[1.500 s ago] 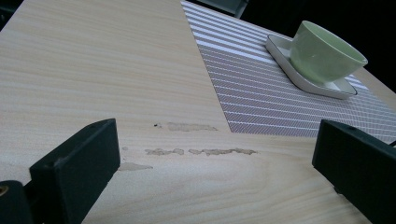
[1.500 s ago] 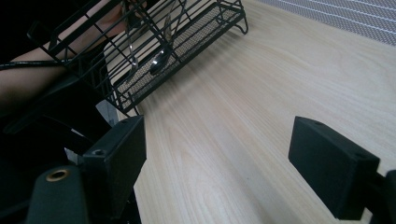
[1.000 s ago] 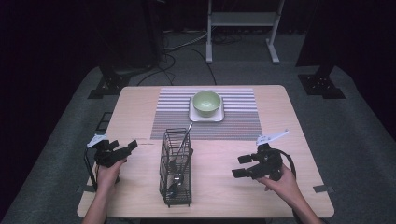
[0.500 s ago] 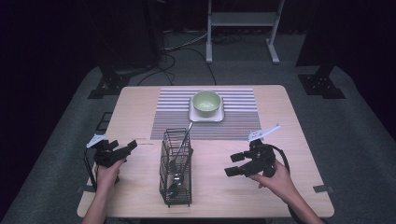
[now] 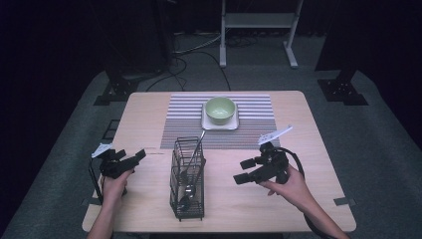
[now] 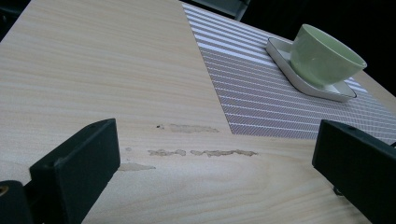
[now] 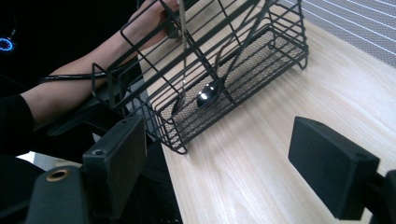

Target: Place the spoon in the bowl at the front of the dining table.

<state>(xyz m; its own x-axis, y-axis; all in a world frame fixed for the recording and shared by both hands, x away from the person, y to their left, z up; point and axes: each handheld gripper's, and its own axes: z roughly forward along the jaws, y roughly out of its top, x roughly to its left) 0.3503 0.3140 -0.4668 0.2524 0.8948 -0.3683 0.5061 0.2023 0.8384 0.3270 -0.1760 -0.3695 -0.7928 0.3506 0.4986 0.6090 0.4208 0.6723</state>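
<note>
Right gripper hovers low over the wooden table, jaws spread wide with nothing between them and aimed at the wire basket just beyond its tips. Bare tabletop lies between the tips and the basket's near wall, and more open wood runs behind the gripper to the table's right edge. Compared with a second ago, this gripper has moved closer to the basket, while the left one has not shifted.

Left gripper is held on the basket's other side, near the table's left edge, with its jaws also wide apart and empty. In its own view plain wood stretches ahead of it up to the striped mat, with a few pale scuffs in the grain just past its jaws.

The basket is a tall black box of thin wires with a fine mesh floor, standing upright near the front edge of the table between the two grippers. A metal spoon leans inside it, bowl down on the mesh and handle poking out of the top.

Farther off, beyond both grippers, a smooth green bowl sits on a white square dish on the mat.
</note>
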